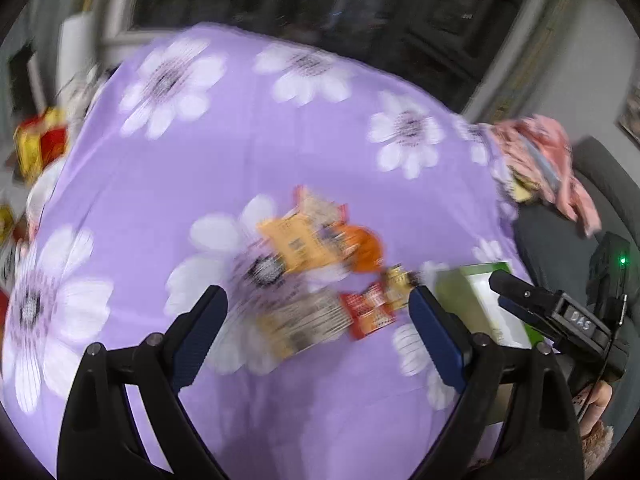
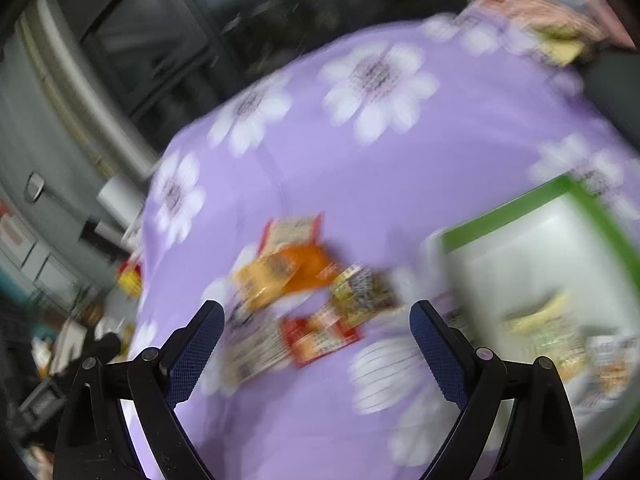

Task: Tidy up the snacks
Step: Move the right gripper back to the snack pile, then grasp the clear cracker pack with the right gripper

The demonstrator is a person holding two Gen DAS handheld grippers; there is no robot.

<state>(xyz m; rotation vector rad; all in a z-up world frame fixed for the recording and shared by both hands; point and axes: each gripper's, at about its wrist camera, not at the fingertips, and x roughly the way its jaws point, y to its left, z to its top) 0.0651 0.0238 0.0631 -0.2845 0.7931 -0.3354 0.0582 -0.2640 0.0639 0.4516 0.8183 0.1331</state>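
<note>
Judging by present positions, the work is partly done: a few packets already lie inside the green-rimmed box point(image 2: 516, 216), while a loose cluster of snack packets point(image 2: 304, 292) remains on the purple cloth just left of that box. Left gripper point(image 1: 318, 304) and right gripper point(image 2: 316, 320) both stand wide apart, empty.
</note>
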